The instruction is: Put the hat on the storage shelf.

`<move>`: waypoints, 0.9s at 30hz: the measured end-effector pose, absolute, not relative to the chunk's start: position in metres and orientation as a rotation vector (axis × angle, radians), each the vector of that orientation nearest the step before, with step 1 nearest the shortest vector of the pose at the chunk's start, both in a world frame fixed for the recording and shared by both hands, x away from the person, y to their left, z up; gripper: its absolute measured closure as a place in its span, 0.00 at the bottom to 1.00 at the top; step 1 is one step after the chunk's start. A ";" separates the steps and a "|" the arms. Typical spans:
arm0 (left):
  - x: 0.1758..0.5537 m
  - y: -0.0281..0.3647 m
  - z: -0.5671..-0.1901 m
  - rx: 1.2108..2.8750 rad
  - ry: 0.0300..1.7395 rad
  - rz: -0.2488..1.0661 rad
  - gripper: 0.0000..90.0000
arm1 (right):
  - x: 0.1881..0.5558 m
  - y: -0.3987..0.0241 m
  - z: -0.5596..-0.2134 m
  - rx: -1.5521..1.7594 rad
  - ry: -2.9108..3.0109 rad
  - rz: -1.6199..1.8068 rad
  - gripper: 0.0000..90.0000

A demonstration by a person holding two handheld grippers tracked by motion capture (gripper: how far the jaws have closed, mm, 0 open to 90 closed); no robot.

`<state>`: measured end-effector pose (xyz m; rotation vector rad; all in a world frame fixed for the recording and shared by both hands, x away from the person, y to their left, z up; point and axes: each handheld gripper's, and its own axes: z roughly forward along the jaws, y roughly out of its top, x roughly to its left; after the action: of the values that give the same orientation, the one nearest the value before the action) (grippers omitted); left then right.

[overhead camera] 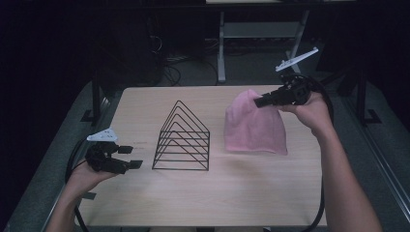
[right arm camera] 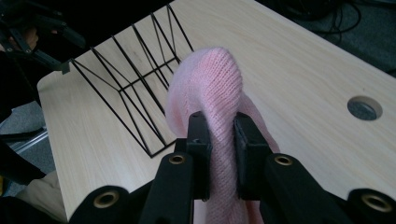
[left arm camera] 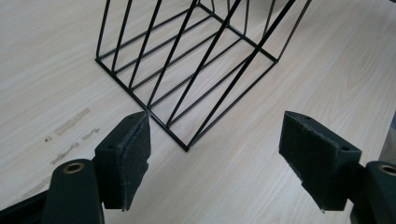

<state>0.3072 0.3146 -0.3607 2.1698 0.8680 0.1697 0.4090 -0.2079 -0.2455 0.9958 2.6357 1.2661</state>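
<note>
The bench [overhead camera: 241, 193] is pale wood-grain laminate with rounded corners, and from above its near half lies bare. The left tool [overhead camera: 129, 157] is held low over the near left edge, jaws spread wide with nothing between them. Just ahead of it stands a black wire rack [overhead camera: 183, 140] of nested triangular loops on a rectangular base. The right tool [overhead camera: 258, 101] is raised past the rack's far side, and its jaws are pressed together on a fold at the top of a pink knit hat [overhead camera: 254, 130]; the hat hangs down from the pinch, with its lower edge resting on the bench. Beyond the bench are a grey carpeted floor [overhead camera: 193, 77], metal desk legs [overhead camera: 221, 48], loose cables, and a dark room behind.

The left gripper view adds a few faint scuffs or tape marks [left arm camera: 70, 122] on the bench, off the left jaw, and the felt-like pads [left arm camera: 135, 158] on the jaws. The right gripper view gives the ribbed knit of the hat squeezed between the pads, a round cable hole [right arm camera: 364, 108] in the bench off to the right jaw's side, and the other tool far beyond the rack. No writing, label or brand can be read anywhere.
</note>
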 end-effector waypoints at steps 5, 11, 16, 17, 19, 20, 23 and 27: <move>0.310 0.312 -0.354 2.172 0.856 0.148 0.28 | 0.409 -0.199 -0.234 0.942 2.640 1.285 0.87; 0.314 0.307 -0.347 2.194 0.835 0.118 0.28 | 0.409 -0.188 -0.222 0.890 2.647 1.312 0.87; 0.317 0.304 -0.339 2.201 0.817 0.123 0.28 | 0.408 -0.178 -0.214 0.850 2.659 1.317 0.87; 0.318 0.304 -0.338 2.203 0.817 0.123 0.28 | 0.408 -0.176 -0.212 0.842 2.656 1.324 0.87; 0.320 0.304 -0.335 2.208 0.809 0.124 0.28 | 0.408 -0.173 -0.209 0.828 2.654 1.336 0.87; 0.320 0.303 -0.333 2.204 0.806 0.122 0.28 | 0.408 -0.171 -0.207 0.816 2.655 1.342 0.87; 0.322 0.302 -0.328 2.203 0.798 0.124 0.28 | 0.409 -0.166 -0.202 0.800 2.656 1.348 0.87; 0.325 0.300 -0.323 2.212 0.788 0.124 0.28 | 0.409 -0.158 -0.193 0.771 2.654 1.364 0.87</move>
<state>0.3246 0.2997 -0.3225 2.2116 0.7880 0.1237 0.4085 -0.1580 -0.1933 0.7713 2.6544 1.3639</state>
